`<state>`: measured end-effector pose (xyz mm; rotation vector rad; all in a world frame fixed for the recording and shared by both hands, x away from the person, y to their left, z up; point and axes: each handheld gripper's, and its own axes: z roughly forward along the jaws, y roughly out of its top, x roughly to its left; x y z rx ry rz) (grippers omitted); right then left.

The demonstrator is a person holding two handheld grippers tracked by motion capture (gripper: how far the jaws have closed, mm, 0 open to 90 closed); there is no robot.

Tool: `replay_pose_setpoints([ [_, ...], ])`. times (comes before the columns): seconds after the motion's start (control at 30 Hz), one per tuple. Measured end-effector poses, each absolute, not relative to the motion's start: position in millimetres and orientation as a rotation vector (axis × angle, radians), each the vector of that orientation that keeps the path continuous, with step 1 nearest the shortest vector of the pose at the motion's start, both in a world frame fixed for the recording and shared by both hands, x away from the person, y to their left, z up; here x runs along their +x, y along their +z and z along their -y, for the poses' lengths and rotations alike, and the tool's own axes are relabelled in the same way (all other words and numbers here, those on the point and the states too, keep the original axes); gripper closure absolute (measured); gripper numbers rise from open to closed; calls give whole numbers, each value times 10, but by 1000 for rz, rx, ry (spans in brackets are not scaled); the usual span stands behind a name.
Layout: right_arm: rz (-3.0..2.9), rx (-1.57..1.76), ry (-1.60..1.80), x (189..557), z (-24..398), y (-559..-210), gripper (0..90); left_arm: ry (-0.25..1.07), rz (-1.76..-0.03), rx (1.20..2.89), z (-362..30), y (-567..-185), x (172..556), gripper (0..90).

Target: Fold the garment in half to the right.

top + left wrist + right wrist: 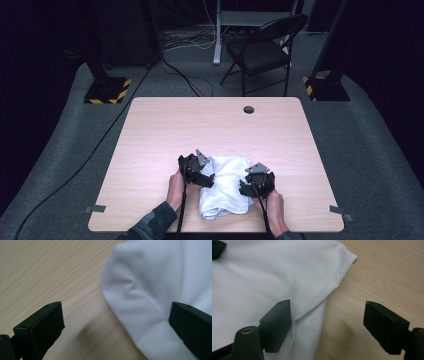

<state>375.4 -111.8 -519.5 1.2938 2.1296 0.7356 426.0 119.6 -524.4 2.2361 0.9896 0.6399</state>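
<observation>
The person's forearms enter at the near table edge, and the table [150, 130] itself, pale wood, carries the work. Between the two tongs lies a white garment [226, 185], loosely folded into a bundle near the front edge; its long axis runs from the person outward, slightly slanted, with the bunched narrower end toward the person and the broader folded end away. The left gripper [200, 176] sits at the garment's left flank, jaws spread wide; in the left gripper view one jaw stands over bare wood and the other over the rounded fold of cloth [155, 285], nothing pinched. The right gripper [254, 186] sits at the right flank, jaws likewise wide apart and empty; in the right gripper view one jaw rests over the fabric and the other over the table, with a hemmed edge [340, 272] running away from the jaws to a corner. Judgement: the step in hand is a release between folds, both tools repositioning. The next move calls for each tool to straddle a cloth edge, close firmly, and lift evenly.
</observation>
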Motion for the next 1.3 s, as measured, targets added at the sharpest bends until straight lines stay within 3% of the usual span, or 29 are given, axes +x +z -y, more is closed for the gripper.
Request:
replay_pose_setpoints([
  [0.17,-2112,1324,753,3767,1172,-5150,166,552,-1032,2168,-1308,-5162,4276,0],
  [0.33,-2176,1343,829,3588,1217,-5054,105,483,-1007,2154,-1452,-5046,4019,0],
  [0.5,-2245,1291,767,3453,1146,-5187,81,495,-978,2199,-1435,-5164,3836,0],
  [0.97,-2171,1304,793,3647,1189,-5190,64,534,-1004,2155,-1392,-5203,4093,0],
  [1.13,-2188,1269,864,3518,1149,-5086,59,481,-987,2102,-1482,-5049,3912,0],
  [1.3,-2248,1252,793,3488,1062,-5203,65,526,-939,2192,-1420,-5108,3706,2],
])
